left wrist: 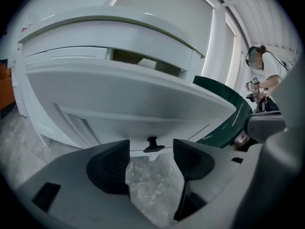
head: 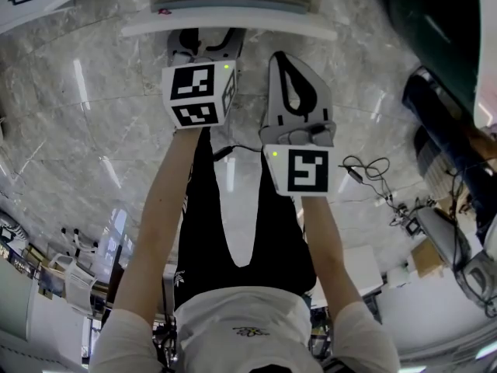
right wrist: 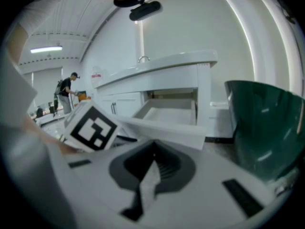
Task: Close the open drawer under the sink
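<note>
The white drawer (head: pixel 230 23) under the sink counter stands pulled out at the top of the head view, with its inside showing in the right gripper view as a white drawer box (right wrist: pixel 167 114). My left gripper (head: pixel 208 42) points at the drawer front (left wrist: pixel 128 92). It is open, and its two dark pads (left wrist: pixel 110 168) frame a small black handle (left wrist: pixel 152 145) low on the front, with only floor between them. My right gripper (head: pixel 286 62) hovers beside it on the right, short of the drawer. Its jaws (right wrist: pixel 152 165) are shut with nothing between them.
A dark green bin (head: pixel 435 29) stands right of the drawer, also a dark green bin (right wrist: pixel 267 128) close to my right gripper. Cables (head: pixel 365 169) lie on the marble floor at the right. A person (left wrist: pixel 259 66) stands far off, and another person (right wrist: pixel 71 87) stands by distant cabinets.
</note>
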A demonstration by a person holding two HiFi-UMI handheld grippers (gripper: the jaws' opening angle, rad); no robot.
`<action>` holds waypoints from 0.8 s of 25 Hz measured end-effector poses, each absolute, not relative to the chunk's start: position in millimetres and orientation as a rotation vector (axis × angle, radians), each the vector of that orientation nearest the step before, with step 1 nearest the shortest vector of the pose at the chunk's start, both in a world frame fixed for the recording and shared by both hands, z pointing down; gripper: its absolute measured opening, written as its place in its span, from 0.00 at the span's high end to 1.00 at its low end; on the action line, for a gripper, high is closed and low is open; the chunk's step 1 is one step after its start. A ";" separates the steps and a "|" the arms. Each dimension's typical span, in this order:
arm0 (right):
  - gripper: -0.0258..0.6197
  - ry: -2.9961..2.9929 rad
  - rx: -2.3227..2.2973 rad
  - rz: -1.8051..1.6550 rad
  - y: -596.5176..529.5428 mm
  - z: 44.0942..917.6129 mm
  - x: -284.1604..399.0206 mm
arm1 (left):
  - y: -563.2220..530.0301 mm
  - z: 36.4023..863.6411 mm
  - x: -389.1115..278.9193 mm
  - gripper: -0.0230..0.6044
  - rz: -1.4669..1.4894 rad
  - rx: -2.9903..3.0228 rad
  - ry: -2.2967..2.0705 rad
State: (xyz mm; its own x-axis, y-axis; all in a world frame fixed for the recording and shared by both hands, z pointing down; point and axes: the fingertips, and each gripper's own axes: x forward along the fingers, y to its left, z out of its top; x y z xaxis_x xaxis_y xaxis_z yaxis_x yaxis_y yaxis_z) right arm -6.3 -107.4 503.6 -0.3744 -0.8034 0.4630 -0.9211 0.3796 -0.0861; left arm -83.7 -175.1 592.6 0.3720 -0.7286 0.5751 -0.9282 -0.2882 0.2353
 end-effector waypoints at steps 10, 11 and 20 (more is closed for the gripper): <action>0.91 -2.303 1.511 0.510 -101.2 507.7 0.6 | -181.0 593.6 -86.3 0.61 0.526 2.122 -1.492; 0.91 -2.304 1.509 0.511 -101.0 508.1 0.9 | -181.2 593.6 -84.9 0.63 0.531 2.131 -1.490; 0.91 -2.299 1.526 0.517 -104.3 509.3 3.8 | -180.2 591.7 -74.8 0.74 0.601 2.220 -1.472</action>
